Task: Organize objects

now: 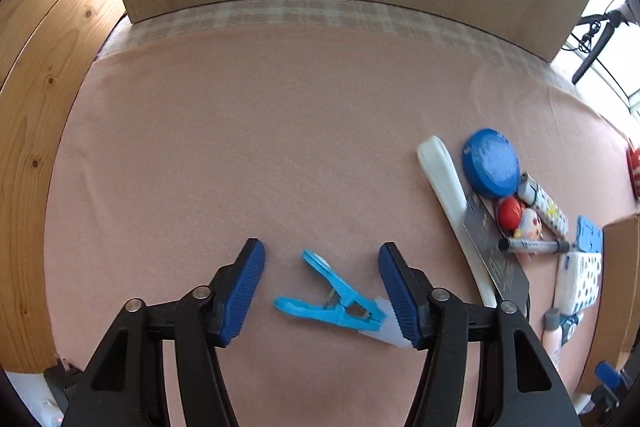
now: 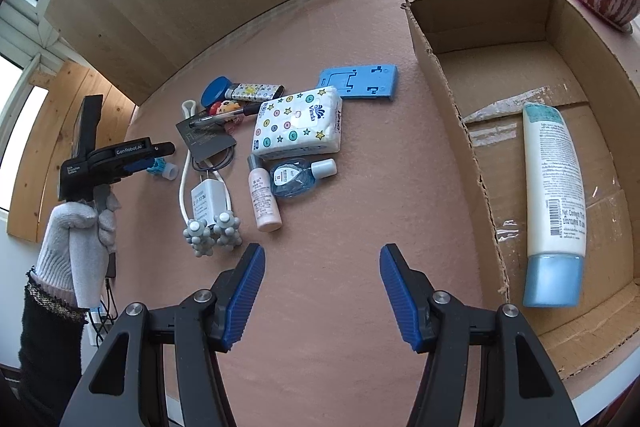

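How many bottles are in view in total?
3. A large lotion bottle lies inside the cardboard box. A pink bottle and a small blue bottle lie below the tissue pack. Others may be hidden.

Light-blue clothespin [image 1: 334,297], pink tablecloth [image 1: 280,131], star-patterned white tissue pack [image 2: 298,125].

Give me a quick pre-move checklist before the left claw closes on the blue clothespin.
1. Left claw open: ok, jaws spread wide.
2. Blue clothespin between the fingers: ok, though it sits nearer the right pad.
3. Clothespin free of clutter: ok, the white strap and the pile lie off to the right.
4. White scrap under the pin's end: cannot tell what it is or whether it is attached.
5. Cardboard box has room: ok, only the lotion bottle lies inside.
6. Right claw out of the way: ok, open over bare mat.
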`<move>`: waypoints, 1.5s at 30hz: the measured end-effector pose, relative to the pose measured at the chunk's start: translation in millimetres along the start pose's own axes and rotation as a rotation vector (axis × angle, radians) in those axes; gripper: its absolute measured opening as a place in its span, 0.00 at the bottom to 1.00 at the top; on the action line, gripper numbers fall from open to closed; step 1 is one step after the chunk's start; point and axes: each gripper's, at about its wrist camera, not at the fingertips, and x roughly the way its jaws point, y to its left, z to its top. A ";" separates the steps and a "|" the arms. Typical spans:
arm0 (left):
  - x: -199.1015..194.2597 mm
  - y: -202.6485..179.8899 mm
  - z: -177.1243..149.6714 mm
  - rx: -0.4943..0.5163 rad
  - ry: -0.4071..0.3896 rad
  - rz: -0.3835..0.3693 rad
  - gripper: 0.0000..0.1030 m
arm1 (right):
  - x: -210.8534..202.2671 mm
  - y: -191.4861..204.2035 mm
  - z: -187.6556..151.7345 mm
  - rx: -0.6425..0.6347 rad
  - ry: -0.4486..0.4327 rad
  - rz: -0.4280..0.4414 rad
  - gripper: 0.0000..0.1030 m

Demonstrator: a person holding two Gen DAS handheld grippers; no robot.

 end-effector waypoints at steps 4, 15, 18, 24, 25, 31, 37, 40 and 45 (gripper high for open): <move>-5.2 -9.5 -14.3 0.034 0.008 -0.022 0.29 | 1.2 6.0 1.6 -0.018 -0.003 0.009 0.54; -21.1 -15.6 -73.5 0.048 0.014 -0.118 0.14 | 11.2 20.7 -0.9 -0.066 0.024 0.034 0.54; -27.4 -15.7 -94.8 0.048 0.020 -0.154 0.14 | 12.3 23.5 -0.9 -0.082 0.027 0.037 0.54; -46.5 -14.4 -127.7 0.016 0.000 -0.214 0.17 | 15.5 23.8 3.8 -0.092 0.029 0.033 0.54; -50.4 -14.2 -130.2 0.010 -0.007 -0.208 0.21 | 16.8 24.3 5.1 -0.096 0.030 0.031 0.54; -77.8 -9.2 -140.7 -0.009 -0.094 -0.175 0.51 | 30.9 27.5 17.0 -0.106 0.055 0.039 0.54; -64.1 12.9 -145.5 -0.058 -0.053 -0.204 0.51 | 48.3 33.0 31.3 -0.110 0.094 0.050 0.54; -58.9 12.2 -148.7 -0.080 -0.042 -0.209 0.51 | 59.3 35.5 36.8 -0.104 0.125 0.064 0.54; -46.0 8.6 -144.3 -0.096 -0.020 -0.206 0.51 | 78.1 37.5 41.9 -0.082 0.173 0.066 0.45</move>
